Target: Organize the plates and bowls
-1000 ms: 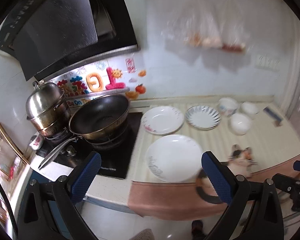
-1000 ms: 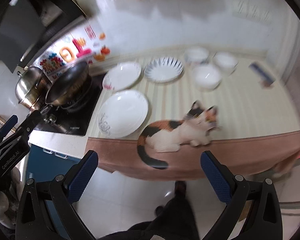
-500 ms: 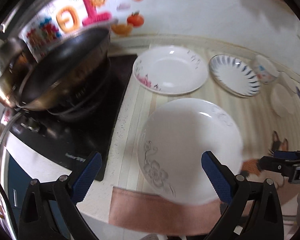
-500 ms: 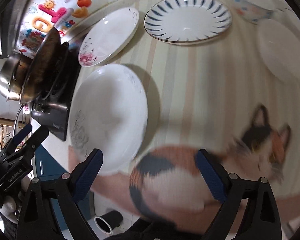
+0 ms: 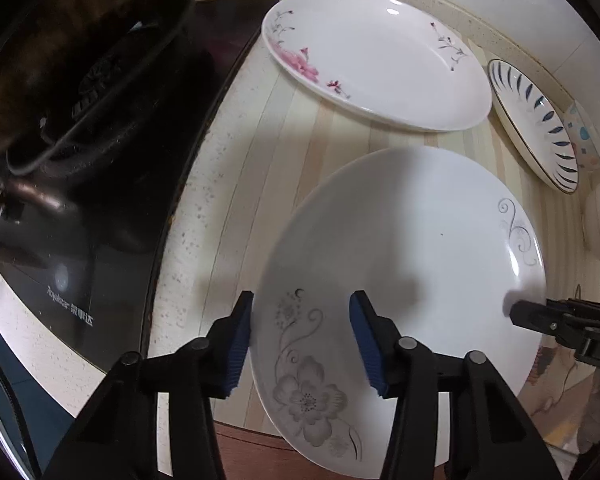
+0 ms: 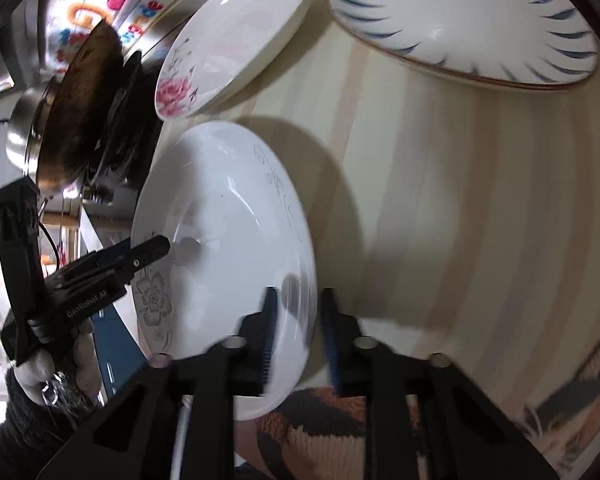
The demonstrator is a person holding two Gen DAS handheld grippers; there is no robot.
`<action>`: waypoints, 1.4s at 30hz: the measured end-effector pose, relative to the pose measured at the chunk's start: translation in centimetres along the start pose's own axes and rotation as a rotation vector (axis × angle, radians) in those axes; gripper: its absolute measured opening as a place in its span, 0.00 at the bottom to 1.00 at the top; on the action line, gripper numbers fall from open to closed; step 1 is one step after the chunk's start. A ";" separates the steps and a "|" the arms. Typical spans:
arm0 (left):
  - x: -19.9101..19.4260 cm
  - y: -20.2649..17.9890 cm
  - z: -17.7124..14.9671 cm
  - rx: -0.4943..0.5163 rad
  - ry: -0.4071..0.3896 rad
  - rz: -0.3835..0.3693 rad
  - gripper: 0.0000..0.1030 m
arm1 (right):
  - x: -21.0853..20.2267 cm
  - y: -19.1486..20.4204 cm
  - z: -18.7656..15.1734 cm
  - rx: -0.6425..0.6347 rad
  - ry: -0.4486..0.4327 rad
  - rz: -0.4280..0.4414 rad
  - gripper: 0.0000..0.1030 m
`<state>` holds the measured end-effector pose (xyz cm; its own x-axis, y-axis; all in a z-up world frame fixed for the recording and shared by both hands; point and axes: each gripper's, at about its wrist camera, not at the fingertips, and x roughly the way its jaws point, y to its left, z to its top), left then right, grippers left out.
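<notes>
Straddling opposite rims of the grey-flower plate (image 5: pixel 400 264), your two grippers meet it on the striped counter (image 5: pixel 236 184). Your left gripper (image 5: pixel 300 344) has its jaws apart around the near-left rim; your right gripper (image 6: pixel 298 328) has nearly closed on the other rim, contact unclear. Pink-flower plate (image 5: pixel 376 56) sits just behind.

A pale striped mat (image 5: pixel 320 128) covers the speckled desk (image 5: pixel 188 216). Left of the left claw's view sits a glossy black cooktop (image 5: pixel 100 248); in the right view, colourful stickers (image 6: pixel 100 4) brighten the wall at upper left.
</notes>
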<state>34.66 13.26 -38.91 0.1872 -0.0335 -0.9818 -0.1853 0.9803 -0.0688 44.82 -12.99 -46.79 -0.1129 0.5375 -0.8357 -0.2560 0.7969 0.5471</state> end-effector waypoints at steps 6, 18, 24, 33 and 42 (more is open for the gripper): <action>-0.3 0.4 -0.5 -0.047 0.001 -0.016 0.42 | -0.1 0.1 0.2 -0.021 -0.017 -0.008 0.14; -3.2 -4.4 -1.4 -0.001 -0.036 -0.048 0.42 | -3.6 -2.4 -1.8 0.019 -0.063 -0.004 0.15; -3.6 -7.3 -1.7 0.058 -0.052 -0.075 0.42 | -6.8 -4.8 -3.9 0.058 -0.106 -0.022 0.15; -3.5 -12.9 -1.9 0.168 -0.045 -0.127 0.42 | -10.5 -9.6 -7.3 0.172 -0.152 -0.053 0.15; -2.1 -17.7 -2.9 0.272 -0.012 -0.158 0.42 | -12.1 -14.2 -10.7 0.280 -0.173 -0.073 0.15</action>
<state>34.77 -4.59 -36.14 0.2046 -0.1891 -0.9604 0.1113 0.9793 -0.1691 39.58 -33.80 -44.95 0.0669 0.4963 -0.8656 0.0195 0.8667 0.4984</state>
